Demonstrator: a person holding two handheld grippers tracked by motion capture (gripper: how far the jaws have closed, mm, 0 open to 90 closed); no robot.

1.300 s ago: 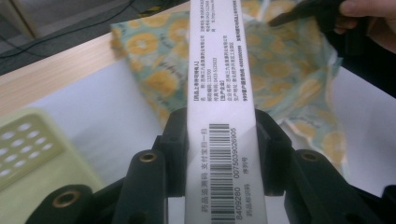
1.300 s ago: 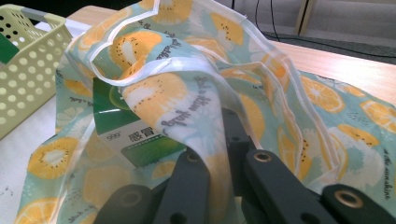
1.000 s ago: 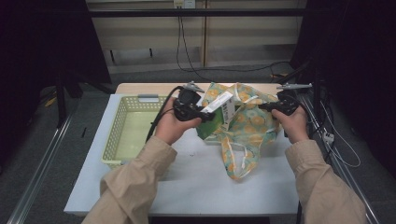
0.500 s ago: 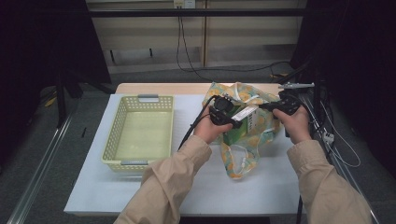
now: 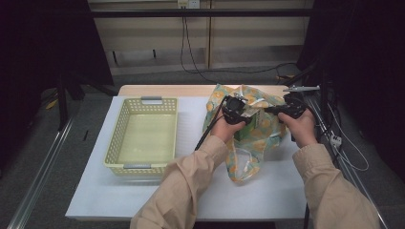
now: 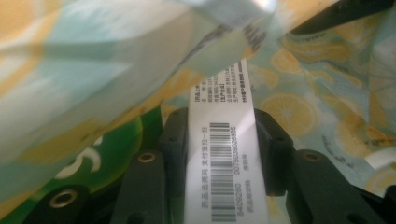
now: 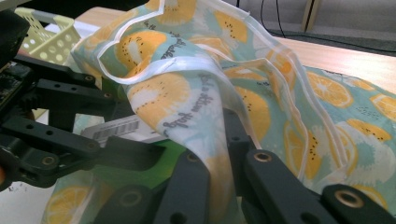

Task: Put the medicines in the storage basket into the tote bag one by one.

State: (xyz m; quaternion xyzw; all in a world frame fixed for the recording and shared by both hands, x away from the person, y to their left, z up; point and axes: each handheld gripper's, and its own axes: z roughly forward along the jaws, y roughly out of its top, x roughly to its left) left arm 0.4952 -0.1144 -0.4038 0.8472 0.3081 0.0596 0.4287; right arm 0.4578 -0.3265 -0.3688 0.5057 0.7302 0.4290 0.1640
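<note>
A fabric bag (image 5: 248,143) printed with orange slices lies on the right half of the white table (image 5: 143,191). My left gripper (image 5: 237,107) is at the bag's mouth, shut on a green box whose white barcode label (image 6: 224,154) runs between the jaws. Bag fabric (image 6: 93,70) hangs over the box. My right gripper (image 7: 219,140) is shut on a fold of the bag's rim and holds it up. In the right gripper view the left gripper (image 7: 56,116) sits just to the left, with the box's label (image 7: 116,130) showing under the cloth.
An empty yellow plastic basket (image 5: 143,138) stands on the left half of the table, a hand's width from the bag. Dark stands and cables (image 5: 329,119) run close along the table's right edge. A wooden strip (image 5: 162,89) borders the far side.
My left gripper has carried the box rightward from near the basket to the bag's mouth. The right gripper has stayed on the bag's rim.
</note>
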